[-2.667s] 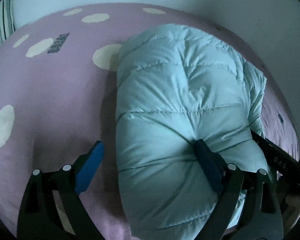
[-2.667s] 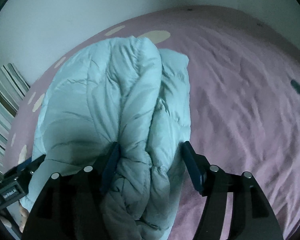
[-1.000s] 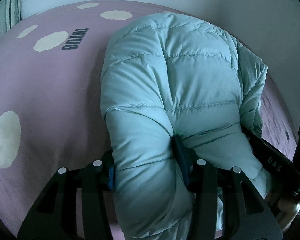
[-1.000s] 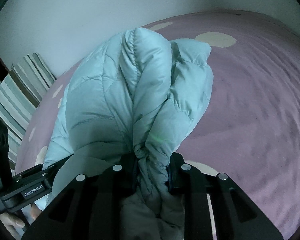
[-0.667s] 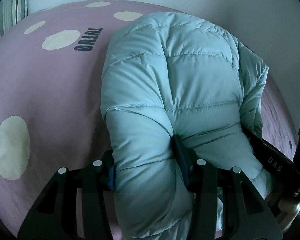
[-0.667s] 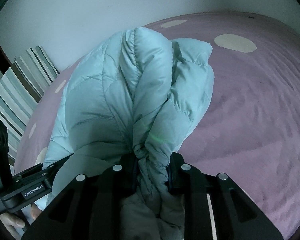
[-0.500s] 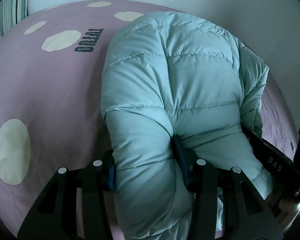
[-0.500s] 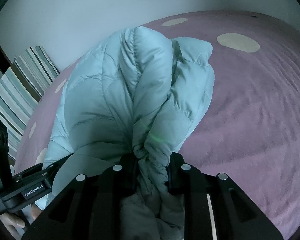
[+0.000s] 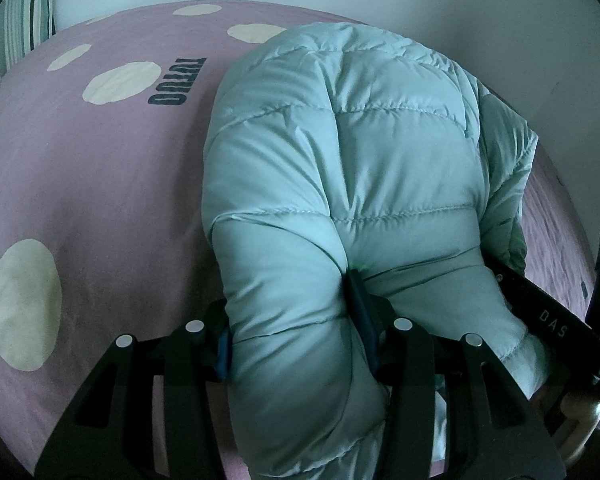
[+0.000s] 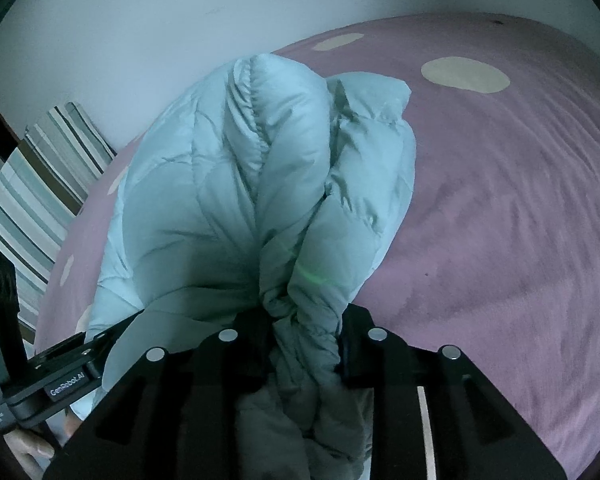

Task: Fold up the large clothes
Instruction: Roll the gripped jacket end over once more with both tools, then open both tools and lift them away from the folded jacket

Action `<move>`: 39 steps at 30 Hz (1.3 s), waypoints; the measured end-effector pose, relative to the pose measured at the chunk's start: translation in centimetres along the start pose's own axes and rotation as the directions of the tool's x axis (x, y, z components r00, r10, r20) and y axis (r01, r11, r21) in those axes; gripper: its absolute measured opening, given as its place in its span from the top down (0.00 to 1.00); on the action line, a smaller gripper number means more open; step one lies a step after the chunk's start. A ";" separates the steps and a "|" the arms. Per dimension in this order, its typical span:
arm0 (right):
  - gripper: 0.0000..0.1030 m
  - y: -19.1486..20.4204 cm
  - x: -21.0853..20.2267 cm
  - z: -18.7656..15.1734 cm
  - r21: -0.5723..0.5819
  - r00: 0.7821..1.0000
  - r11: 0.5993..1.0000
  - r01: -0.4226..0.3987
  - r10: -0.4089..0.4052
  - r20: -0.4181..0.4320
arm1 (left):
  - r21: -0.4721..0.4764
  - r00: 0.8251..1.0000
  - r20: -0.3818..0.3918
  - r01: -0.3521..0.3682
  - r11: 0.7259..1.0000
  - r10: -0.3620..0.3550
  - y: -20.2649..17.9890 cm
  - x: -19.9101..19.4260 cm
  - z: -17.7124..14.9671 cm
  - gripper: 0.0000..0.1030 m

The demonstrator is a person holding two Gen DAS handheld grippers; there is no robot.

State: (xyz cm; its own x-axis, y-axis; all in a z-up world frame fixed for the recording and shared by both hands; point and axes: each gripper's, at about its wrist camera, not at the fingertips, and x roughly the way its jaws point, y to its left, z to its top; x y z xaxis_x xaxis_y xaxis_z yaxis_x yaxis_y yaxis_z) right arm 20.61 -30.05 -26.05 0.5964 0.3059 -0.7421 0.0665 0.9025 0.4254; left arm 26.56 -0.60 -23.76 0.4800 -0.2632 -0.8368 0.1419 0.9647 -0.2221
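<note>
The jacket (image 9: 340, 184) is bunched and lifted over the bed (image 9: 100, 184), near edge pinched by left tool (image 9: 294, 332) and right tool (image 10: 300, 332); laying flat and folding remain.

Glossy quilted jacket (image 9: 340, 184), matt bedsheet (image 9: 100, 184)

Right gripper (image 10: 302, 332) clamped on a bunched fold of pale blue puffer jacket (image 10: 260, 184). Jacket rises over purple spotted bed (image 10: 500, 208); striped pillow (image 10: 40, 184) far left.
</note>
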 end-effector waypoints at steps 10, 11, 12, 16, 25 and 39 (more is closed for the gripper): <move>0.50 -1.5 -0.5 -0.8 0.051 1.000 0.999 0.018 -0.019 0.017 | 0.000 1.000 0.006 0.002 1.000 -0.002 0.3 -0.1 0.2 0.45; 0.50 -1.7 -0.5 -0.8 0.061 1.000 0.998 0.021 -0.022 0.018 | 0.004 1.000 0.007 0.002 1.000 -0.002 0.3 -0.2 0.2 0.44; 0.48 -2.0 -0.7 -0.9 0.070 1.000 0.997 0.019 -0.021 0.020 | 0.008 1.000 0.009 0.000 1.000 0.000 0.2 -0.4 0.1 0.43; 0.47 -2.2 -1.6 -1.2 0.072 0.999 0.997 0.031 -0.034 0.037 | 0.008 1.000 0.016 0.005 1.000 -0.005 0.4 -1.1 0.1 0.39; 0.47 -2.3 -3.3 -1.7 0.069 0.996 0.995 0.066 -0.070 0.063 | 0.041 0.999 0.045 -0.029 0.999 0.027 0.0 -2.3 0.0 0.33; 0.47 -2.6 -6.6 -2.2 0.091 0.973 0.977 0.191 -0.201 0.116 | 0.026 0.995 0.073 -0.074 0.997 0.072 -0.2 -3.9 -0.4 0.30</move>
State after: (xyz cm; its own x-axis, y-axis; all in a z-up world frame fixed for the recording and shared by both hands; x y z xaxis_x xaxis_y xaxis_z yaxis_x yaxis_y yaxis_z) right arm 14.74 -33.79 -23.41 0.6595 0.0813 -0.7473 0.2517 0.9128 0.3215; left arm 24.35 0.26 -20.66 0.5509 -0.1932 -0.8119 0.1284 0.9809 -0.1463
